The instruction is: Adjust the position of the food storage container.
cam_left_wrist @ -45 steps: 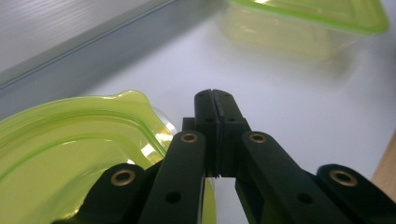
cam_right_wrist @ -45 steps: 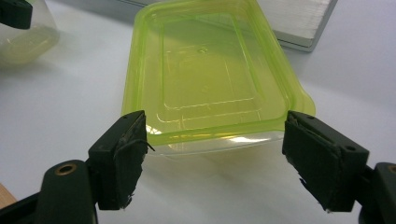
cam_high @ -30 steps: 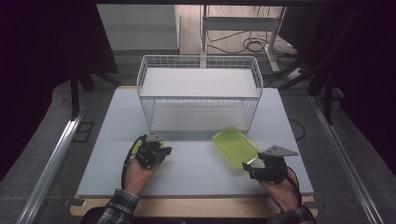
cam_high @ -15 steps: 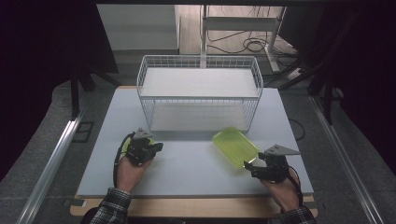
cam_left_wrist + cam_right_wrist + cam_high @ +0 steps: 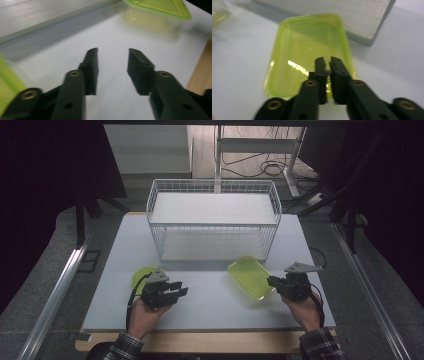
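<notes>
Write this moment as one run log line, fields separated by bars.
right gripper: jaws just closed on near rim of lime-green rectangular plastic tray | left gripper: jaws just opening, nothing between | white wire basket: behind tray

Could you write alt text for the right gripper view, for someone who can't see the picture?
The right gripper has its two black jaws pinched on the near rim of a translucent yellow-green rectangular plastic tray, which lies on a white table. Beyond the tray runs the pale base of a white wire basket.
</notes>
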A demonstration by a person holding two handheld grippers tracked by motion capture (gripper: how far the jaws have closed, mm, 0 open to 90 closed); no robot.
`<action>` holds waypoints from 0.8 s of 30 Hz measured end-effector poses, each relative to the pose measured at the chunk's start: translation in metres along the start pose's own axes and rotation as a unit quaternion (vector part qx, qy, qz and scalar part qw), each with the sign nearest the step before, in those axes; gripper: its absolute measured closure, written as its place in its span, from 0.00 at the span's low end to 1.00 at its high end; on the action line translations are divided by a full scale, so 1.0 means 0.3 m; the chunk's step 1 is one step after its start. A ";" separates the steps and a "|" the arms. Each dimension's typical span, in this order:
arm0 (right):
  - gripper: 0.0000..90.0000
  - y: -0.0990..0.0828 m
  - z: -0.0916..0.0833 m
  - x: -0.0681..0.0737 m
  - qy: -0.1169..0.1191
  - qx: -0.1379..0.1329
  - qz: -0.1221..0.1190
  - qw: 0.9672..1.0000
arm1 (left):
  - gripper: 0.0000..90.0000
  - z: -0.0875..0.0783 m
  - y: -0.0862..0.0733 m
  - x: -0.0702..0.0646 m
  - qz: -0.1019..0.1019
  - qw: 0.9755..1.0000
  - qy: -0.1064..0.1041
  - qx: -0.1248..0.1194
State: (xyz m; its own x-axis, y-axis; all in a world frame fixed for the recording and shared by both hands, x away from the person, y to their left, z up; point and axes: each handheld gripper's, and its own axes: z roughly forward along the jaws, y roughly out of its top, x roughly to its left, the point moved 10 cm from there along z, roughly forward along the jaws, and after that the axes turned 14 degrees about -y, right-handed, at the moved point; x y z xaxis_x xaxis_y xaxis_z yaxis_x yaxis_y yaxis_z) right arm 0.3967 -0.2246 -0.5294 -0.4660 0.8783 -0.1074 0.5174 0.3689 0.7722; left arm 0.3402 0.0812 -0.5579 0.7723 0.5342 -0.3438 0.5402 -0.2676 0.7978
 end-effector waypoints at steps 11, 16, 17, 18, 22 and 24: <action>0.99 0.111 0.179 -0.029 -0.039 0.023 -0.022 0.999 | 0.41 0.035 -0.016 -0.025 0.016 1.000 -0.003 0.021; 0.99 0.121 0.253 -0.062 -0.065 0.039 -0.017 0.997 | 0.45 0.050 -0.021 -0.032 0.037 0.999 0.001 0.037; 0.99 0.121 0.266 -0.065 -0.066 0.042 -0.016 0.997 | 0.46 0.053 -0.024 -0.033 0.040 0.998 0.002 0.042; 0.99 0.120 0.278 -0.063 -0.064 0.047 -0.016 0.997 | 0.48 0.054 -0.025 -0.033 0.041 0.998 0.002 0.043; 0.99 0.120 0.300 -0.036 -0.050 0.054 -0.015 0.997 | 0.56 0.054 -0.021 -0.031 0.034 0.999 -0.002 0.039; 0.99 0.120 0.299 -0.010 -0.042 0.053 -0.021 0.997 | 0.60 0.053 -0.017 -0.030 0.029 0.999 -0.005 0.035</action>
State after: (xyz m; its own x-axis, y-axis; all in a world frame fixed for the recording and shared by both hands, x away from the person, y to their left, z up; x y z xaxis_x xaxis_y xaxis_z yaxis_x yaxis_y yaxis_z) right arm 0.4812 -0.1866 -0.5573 -0.4290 0.8823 -0.1935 0.5738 0.4316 0.6960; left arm 0.3357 0.0651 -0.5667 0.8057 0.5084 -0.3039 0.5171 -0.3538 0.7794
